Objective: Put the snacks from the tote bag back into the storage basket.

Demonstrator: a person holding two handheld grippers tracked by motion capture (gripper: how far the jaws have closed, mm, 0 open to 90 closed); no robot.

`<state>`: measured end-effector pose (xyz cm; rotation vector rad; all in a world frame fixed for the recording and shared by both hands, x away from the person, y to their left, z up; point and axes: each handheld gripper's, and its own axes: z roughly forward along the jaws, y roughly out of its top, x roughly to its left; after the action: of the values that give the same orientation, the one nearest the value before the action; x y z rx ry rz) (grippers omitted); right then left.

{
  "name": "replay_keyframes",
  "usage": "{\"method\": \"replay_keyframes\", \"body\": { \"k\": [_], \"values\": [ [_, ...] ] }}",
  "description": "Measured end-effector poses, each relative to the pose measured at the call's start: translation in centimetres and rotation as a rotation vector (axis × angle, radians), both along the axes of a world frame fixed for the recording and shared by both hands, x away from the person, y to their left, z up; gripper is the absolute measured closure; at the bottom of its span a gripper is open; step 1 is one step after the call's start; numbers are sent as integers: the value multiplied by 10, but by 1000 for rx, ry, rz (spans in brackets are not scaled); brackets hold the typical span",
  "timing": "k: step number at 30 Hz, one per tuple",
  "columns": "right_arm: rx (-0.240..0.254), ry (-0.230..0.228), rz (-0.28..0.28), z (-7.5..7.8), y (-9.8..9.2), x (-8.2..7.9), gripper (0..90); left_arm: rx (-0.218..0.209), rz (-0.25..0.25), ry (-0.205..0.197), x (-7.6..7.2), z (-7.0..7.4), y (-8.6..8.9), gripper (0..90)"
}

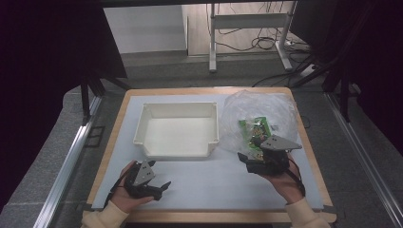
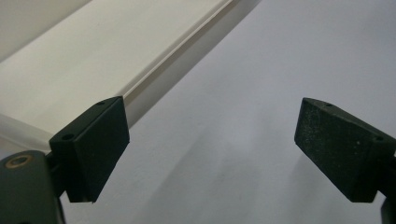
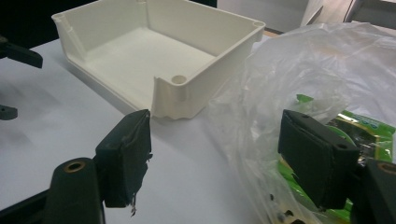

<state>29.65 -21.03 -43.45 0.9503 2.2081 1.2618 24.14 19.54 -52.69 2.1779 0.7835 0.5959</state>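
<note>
Left gripper (image 1: 159,188) lay low at 7 o'clock, jaws spread wide on nothing – parked clear, likely waiting its turn. Right gripper (image 1: 248,160) at 4 o'clock, jaws wide apart, nothing clamped, aimed at near edge of clear plastic bag (image 1: 259,118), probably to pinch film. Green packets (image 3: 362,126) sat inside bag at 2 o'clock. White bin (image 1: 177,129) at 12 o'clock – open side toward person, likely for loading.

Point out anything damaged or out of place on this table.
One thing: on the right tongs, the pad seen at the left of the right gripper view looks frayed, with ragged bits hanging off its lower edge. Otherwise the white bin sits upright and the clear plastic bag of green packets lies crumpled but unspilled.
</note>
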Motion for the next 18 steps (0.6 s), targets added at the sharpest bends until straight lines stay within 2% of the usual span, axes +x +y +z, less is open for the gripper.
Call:
{"method": "replay_keyframes", "body": {
  "k": [11, 18],
  "values": [
    [-3, 14, -36, 8, -10, 20, 257, 1, -1, -2, -1, 0, -1, 100],
    [23, 14, -55, 18, -10, 41, 251, -4, -1, -5, -2, 0, 0, 100]
  ]
}}
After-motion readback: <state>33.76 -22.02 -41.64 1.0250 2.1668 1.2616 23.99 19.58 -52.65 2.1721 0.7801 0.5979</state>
